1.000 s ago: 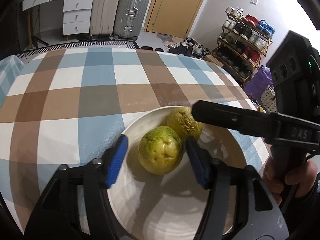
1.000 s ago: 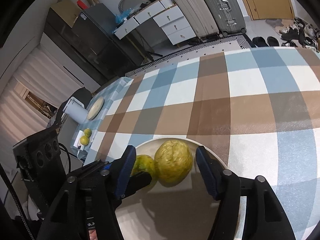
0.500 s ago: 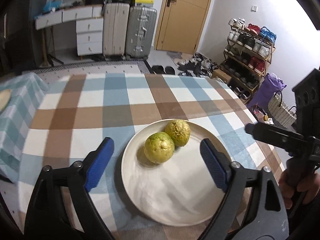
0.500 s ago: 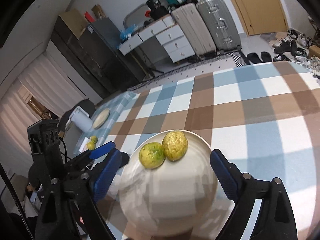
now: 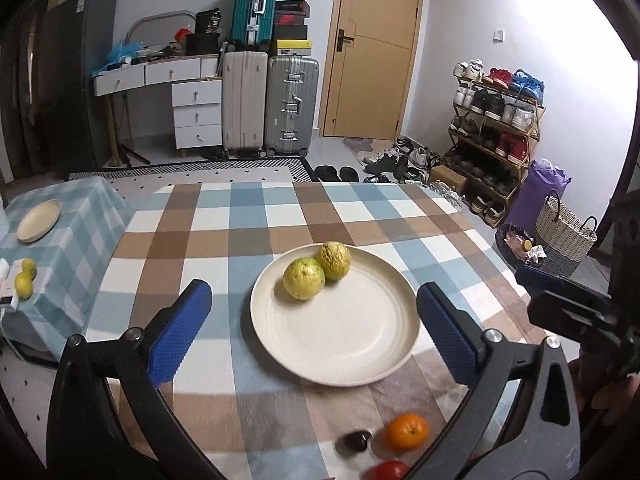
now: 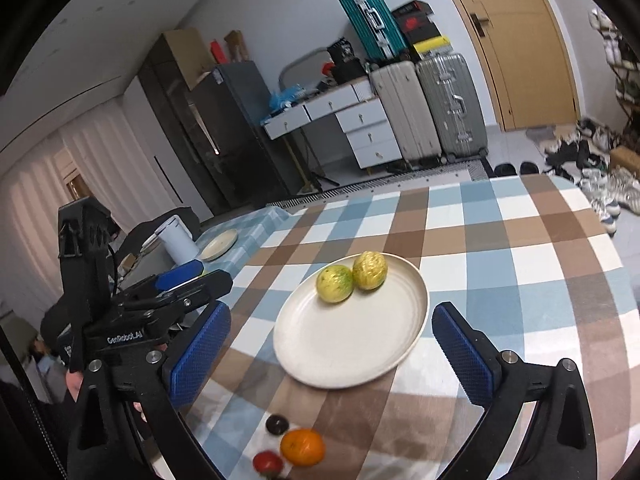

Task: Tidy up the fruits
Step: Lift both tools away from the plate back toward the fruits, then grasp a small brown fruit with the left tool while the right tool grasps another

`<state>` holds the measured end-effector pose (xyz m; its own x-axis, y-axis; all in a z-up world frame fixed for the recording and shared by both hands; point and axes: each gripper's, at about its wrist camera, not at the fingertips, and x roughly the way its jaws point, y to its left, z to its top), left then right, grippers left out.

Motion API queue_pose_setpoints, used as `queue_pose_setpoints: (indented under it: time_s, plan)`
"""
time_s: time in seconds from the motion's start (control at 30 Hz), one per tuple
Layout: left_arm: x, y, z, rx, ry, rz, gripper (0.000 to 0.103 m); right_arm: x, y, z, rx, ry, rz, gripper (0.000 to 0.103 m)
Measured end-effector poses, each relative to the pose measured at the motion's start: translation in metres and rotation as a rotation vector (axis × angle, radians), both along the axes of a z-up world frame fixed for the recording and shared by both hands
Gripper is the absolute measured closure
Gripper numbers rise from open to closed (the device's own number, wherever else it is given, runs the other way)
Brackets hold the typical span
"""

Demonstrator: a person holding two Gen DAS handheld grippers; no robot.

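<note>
Two yellow-green fruits (image 5: 304, 279) (image 5: 333, 260) lie touching each other on the far side of a white plate (image 5: 336, 344) on the checked tablecloth. Closer to me lie an orange (image 5: 407, 431), a small dark fruit (image 5: 357, 441) and a red fruit (image 5: 386, 471). My left gripper (image 5: 314, 308) hovers above and short of the plate, its jaws opening wide with nothing gripped. My right gripper (image 6: 331, 314) hangs likewise over the plate (image 6: 344, 344), its jaws opening and touching nothing. Its view shows both fruits (image 6: 334, 283) (image 6: 370, 270), the orange (image 6: 302, 447) and the left gripper's fingers (image 6: 180, 278).
A low side table (image 5: 72, 216) at the left carries a small plate (image 5: 39, 220) and two yellow fruits (image 5: 24, 278). Beyond the main table stand suitcases (image 5: 272, 104), a drawer unit (image 5: 196, 112) and a shoe rack (image 5: 492, 120). A basket (image 5: 564, 228) sits at the right.
Both grippers have drawn back and up from the plate with their jaws spreading wide, leaving the two fruits on it. The orange, dark and red fruits have come into view.
</note>
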<state>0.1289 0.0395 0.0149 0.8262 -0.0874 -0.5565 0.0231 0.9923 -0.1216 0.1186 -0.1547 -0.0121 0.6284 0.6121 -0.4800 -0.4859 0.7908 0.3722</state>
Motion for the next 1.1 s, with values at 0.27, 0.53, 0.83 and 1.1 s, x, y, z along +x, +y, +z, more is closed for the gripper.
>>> queue_pose_setpoints:
  time_s: [0.27, 0.53, 0.83, 1.1]
  plan:
    - [-0.069, -0.016, -0.001, 0.044, -0.039, -0.002, 0.001, -0.058, -0.006, 0.001, -0.041, -0.100, -0.028, 0.000]
    - [-0.113, -0.036, -0.026, 0.008, 0.033, -0.050, 0.001, -0.096, -0.009, -0.015, -0.087, -0.142, -0.061, 0.000]
    - [-0.148, -0.048, -0.061, -0.061, 0.108, -0.129, 0.001, -0.119, -0.019, -0.034, -0.119, -0.096, -0.094, 0.000]
    - [-0.167, -0.068, -0.093, -0.040, 0.179, -0.227, 0.001, -0.131, -0.018, -0.051, -0.139, -0.058, -0.107, 0.000]
